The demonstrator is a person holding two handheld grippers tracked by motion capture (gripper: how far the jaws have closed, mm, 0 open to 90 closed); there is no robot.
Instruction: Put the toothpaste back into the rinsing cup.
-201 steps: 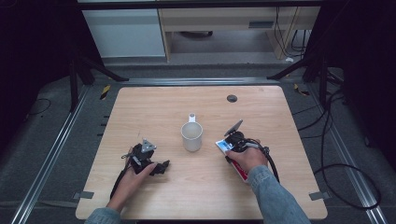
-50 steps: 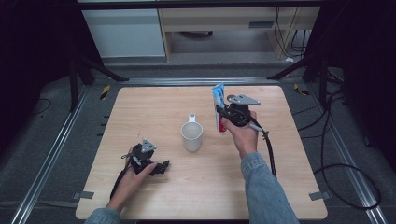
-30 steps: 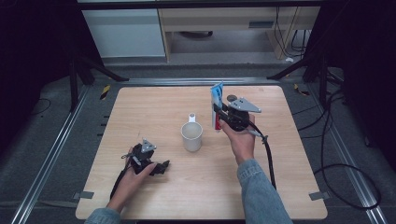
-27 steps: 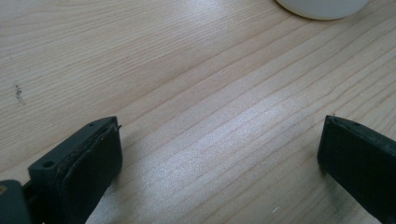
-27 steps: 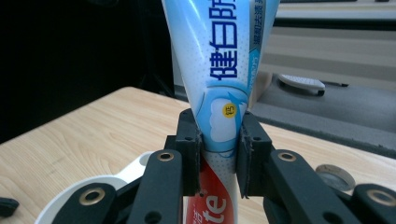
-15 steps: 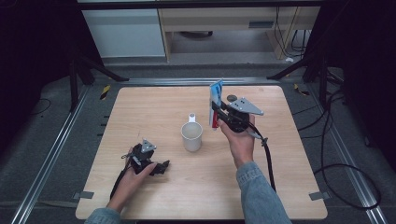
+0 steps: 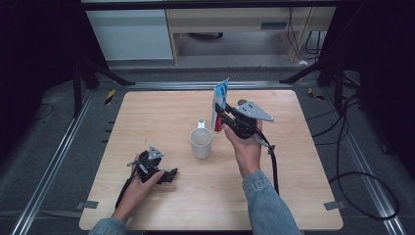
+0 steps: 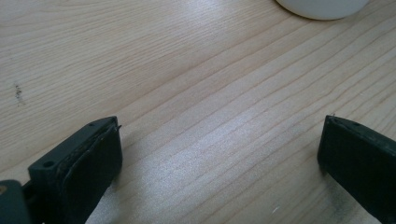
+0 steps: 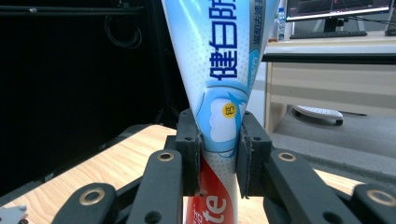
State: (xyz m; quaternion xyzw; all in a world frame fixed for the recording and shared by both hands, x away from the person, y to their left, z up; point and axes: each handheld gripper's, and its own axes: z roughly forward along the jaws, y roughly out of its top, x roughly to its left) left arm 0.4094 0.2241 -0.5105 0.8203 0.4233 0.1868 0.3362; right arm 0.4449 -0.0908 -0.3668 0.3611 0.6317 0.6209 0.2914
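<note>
My right gripper is shut on a blue, white and red toothpaste tube, which it holds upright above the table just right of a white mug. In the right gripper view the pads squeeze the toothpaste tube at its lower part, flat crimped end up. My left gripper rests on the table at the front left, jaws open. In the left gripper view both jaws lie wide apart on bare wood, with my left gripper holding nothing and the mug's base at the top edge.
The wooden table stands on a dark floor with metal rails either side. A small white cap-like piece sits just behind the mug. Cables trail on the floor at the right. A desk and cabinet stand beyond the table.
My right hand has carried the upright tube a little left and up, closer to the mug. The left hand has stayed put.
</note>
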